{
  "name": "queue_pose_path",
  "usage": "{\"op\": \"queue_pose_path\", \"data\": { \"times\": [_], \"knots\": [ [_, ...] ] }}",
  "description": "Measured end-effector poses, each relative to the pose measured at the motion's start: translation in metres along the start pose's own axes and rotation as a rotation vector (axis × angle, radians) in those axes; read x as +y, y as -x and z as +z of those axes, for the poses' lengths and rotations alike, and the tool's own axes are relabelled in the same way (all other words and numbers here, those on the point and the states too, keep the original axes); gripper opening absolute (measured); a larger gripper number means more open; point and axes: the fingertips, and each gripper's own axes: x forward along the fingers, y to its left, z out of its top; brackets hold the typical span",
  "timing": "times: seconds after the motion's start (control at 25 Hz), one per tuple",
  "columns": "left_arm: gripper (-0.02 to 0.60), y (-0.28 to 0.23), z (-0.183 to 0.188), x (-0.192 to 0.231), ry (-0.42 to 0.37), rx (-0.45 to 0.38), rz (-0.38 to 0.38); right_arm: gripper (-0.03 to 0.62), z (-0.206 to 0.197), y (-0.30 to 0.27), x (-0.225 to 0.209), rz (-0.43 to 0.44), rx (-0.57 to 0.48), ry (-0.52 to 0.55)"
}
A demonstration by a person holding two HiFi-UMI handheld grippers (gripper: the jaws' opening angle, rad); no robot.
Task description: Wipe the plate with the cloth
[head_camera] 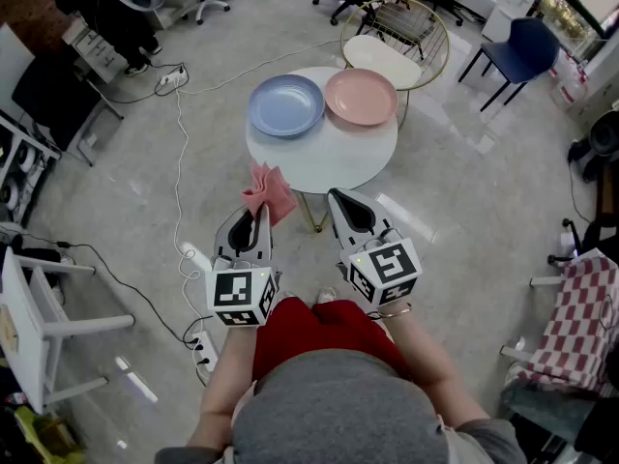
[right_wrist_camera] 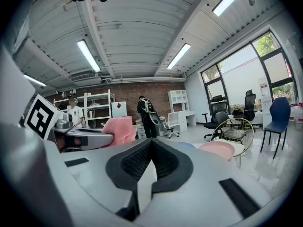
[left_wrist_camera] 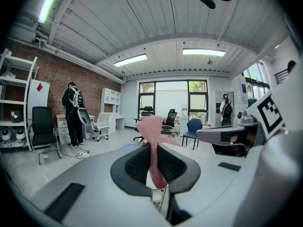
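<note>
My left gripper is clamped on the cloth. In its own view the two dark pads are closed on a narrow band of pink weave, and the rest of the cloth bunches up above the tips. My right gripper carries nothing. In the right gripper view its jaws are pressed together with only a thin seam between them.

I hold both grippers side by side in front of my body, over the floor and short of the round white table. The cloth's top shows just at the table's near rim. I cannot tell how high it sits above it.

The near half of the tabletop is bare. The far half holds two plates side by side, just about touching: a blue plate on the left and a pink plate on the right, each reaching close to the table's rim. Both look empty and smooth, with shallow raised edges. From the right gripper the pink plate shows as a low disc ahead and to the right.

A gold wire chair with a pale cushion stands right behind the table. A white cable trails over the floor to my left, down to a power strip near my feet.
</note>
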Motion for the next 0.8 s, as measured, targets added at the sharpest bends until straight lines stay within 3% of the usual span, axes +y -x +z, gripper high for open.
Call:
{"op": "queue_pose_path", "data": {
  "times": [0.4,0.8],
  "knots": [
    [0.032,0.002,0.004,0.004,-0.018,-0.021,0.013,0.028,0.009,-0.004,0.013,0.061,-0.054,0.006],
    [0.032,-0.001,0.017,0.000,-0.022,-0.058,0.035,0.029,0.011,-0.004,-0.008,0.055,-0.071,-0.060]
  ]
}}
